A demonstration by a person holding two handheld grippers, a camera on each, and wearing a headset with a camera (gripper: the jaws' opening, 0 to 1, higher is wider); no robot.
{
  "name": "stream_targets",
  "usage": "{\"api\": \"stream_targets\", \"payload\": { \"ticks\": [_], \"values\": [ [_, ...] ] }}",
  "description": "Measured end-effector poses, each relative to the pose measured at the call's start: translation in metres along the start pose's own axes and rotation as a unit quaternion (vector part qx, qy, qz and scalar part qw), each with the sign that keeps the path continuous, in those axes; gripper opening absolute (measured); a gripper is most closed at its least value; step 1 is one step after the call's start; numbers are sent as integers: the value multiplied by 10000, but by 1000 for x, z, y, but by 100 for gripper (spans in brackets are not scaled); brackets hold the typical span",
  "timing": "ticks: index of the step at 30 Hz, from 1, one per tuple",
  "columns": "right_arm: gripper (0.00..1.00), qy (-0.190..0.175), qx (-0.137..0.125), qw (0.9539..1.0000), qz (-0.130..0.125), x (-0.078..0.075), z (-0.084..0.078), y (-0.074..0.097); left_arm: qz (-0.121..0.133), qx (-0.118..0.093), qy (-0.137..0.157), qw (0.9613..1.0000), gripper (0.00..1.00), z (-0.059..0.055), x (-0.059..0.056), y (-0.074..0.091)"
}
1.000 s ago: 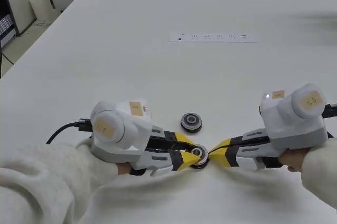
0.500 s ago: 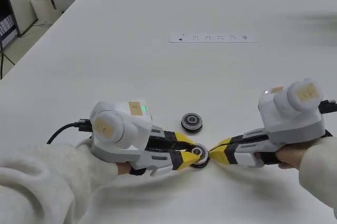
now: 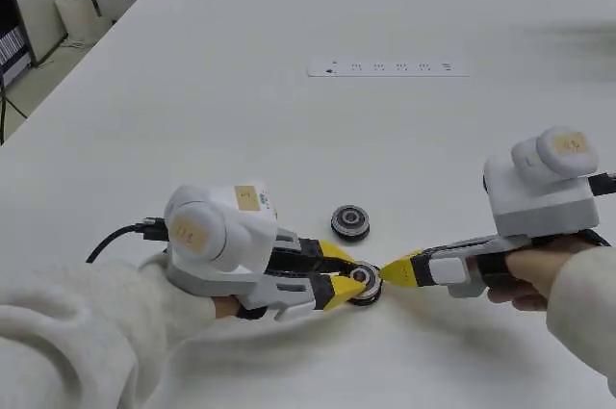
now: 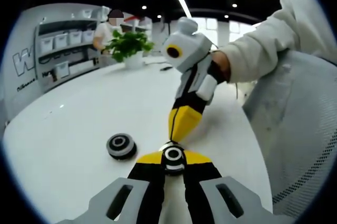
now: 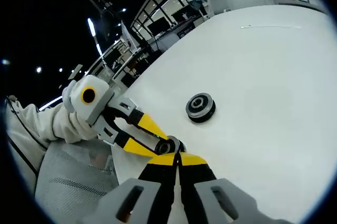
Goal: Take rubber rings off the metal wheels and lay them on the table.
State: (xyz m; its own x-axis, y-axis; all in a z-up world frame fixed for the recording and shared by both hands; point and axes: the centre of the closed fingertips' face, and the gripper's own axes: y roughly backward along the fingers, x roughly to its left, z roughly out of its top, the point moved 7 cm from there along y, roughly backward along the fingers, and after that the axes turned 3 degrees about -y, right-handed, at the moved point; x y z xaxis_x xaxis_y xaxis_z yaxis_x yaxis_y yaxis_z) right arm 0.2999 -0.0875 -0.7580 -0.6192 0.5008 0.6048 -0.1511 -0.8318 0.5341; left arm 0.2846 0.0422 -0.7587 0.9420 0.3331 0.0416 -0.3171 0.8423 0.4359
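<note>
- We see the left tongs (image 3: 352, 280) clenched on a metal wheel (image 4: 174, 156), which sits between their yellow tips, one tip on each side.
- The held wheel is low over the white surface (image 3: 289, 120), near its front edge. We cannot tell whether it touches the surface.
- The right tongs (image 5: 176, 157) come in from the opposite side, tip to tip with the left tongs.
- In the right gripper view the right tongs look clenched, with their jaws pressed together and only a thin seam between them.
- The tips of the right tongs touch the rim of the held wheel. We cannot tell whether any of its rubber is nipped between them.
- A second wheel (image 3: 349, 221) lies flat on the surface, just beyond the held one and apart from both tongs.
- The second wheel has a dark rubber ring (image 4: 120, 155) around its outside.
- A white power strip (image 3: 388, 68) lies farther back on the surface, well apart from the work.
- A pale sleeve (image 3: 67, 332) covers the arm behind the left tongs.
</note>
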Motion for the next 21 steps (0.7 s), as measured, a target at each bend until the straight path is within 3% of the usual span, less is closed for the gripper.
{"api": "stream_targets", "payload": {
  "ticks": [21],
  "values": [
    [0,-87,27,9999,115,8,3,-4,4,1,-2,10000,13,0,0,0]
  ]
}}
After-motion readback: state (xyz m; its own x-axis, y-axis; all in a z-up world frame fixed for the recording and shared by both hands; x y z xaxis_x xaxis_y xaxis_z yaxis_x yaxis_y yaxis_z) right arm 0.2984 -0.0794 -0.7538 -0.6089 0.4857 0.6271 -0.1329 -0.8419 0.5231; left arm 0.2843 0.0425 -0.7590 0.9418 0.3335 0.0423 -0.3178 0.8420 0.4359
